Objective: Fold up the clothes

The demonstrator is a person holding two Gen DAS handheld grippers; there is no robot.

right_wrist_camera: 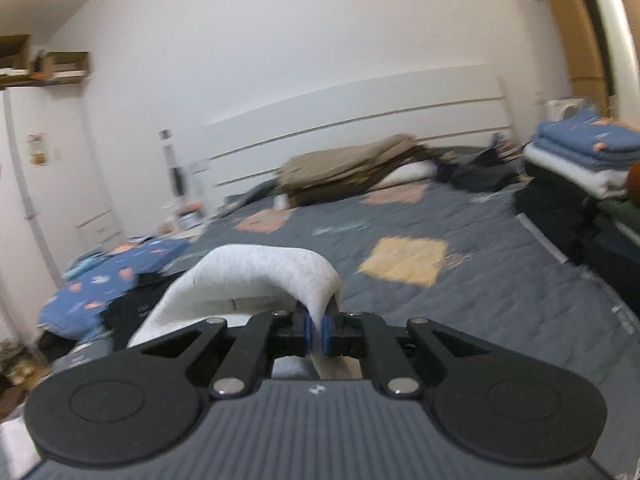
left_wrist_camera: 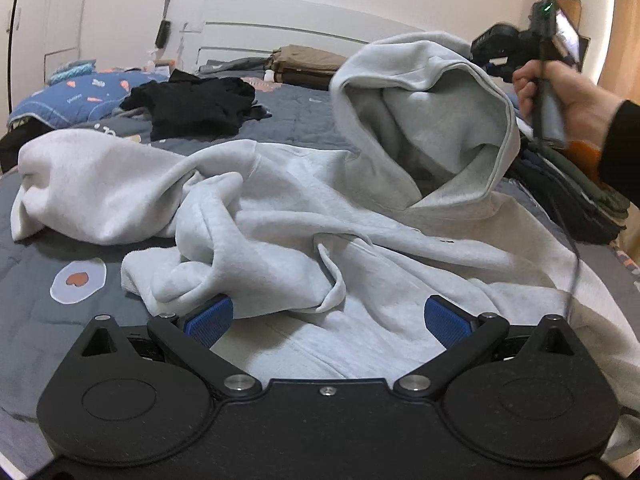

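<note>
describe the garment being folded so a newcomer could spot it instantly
On the dark grey bedspread, nearest the open left claw, sprawls a pale grey hoodie. The right claw pinches its hood upright. The black clothes behind are dark and hoodless.

White walls (right_wrist_camera: 280,40) all round, a white slatted headboard (right_wrist_camera: 360,120) against the far one. The bed's grey patterned quilt (right_wrist_camera: 500,248) fills the room, a white wardrobe (right_wrist_camera: 48,184) standing at the left, cardboard boxes (right_wrist_camera: 60,64) on top.
</note>
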